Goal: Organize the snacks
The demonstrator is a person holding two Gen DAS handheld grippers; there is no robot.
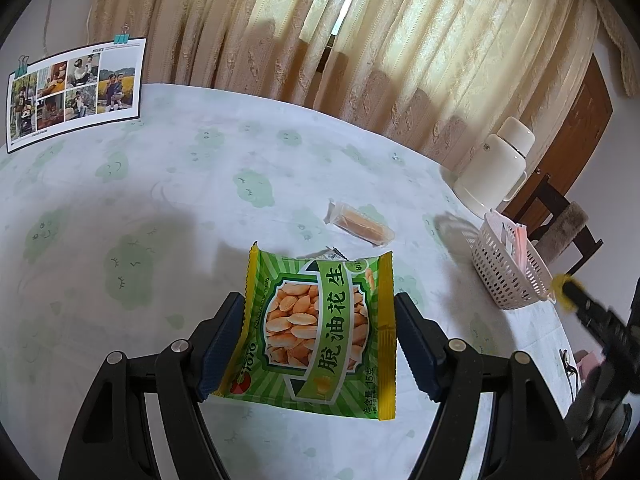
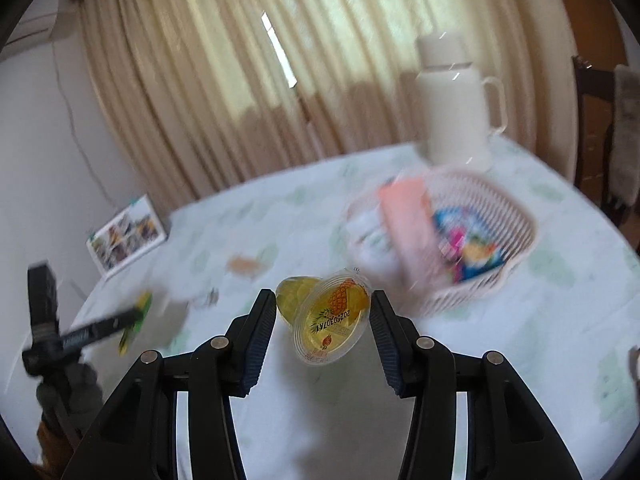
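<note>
Left gripper (image 1: 320, 332) pinches the peanut pack (image 1: 316, 332) by both side edges, pack lifted clear of the table (image 1: 160, 200). Wafer (image 1: 360, 226) lies loose beyond it; basket (image 1: 508, 268) is far right. Carry the pack flat and let go low over the basket. Right gripper (image 2: 323, 322) nips the jelly cup (image 2: 326, 320) at its rim, cup tilted, basket (image 2: 516, 248) just ahead-right. Thin hold, I'd judge: move slowly and drop into the open corner.
</note>
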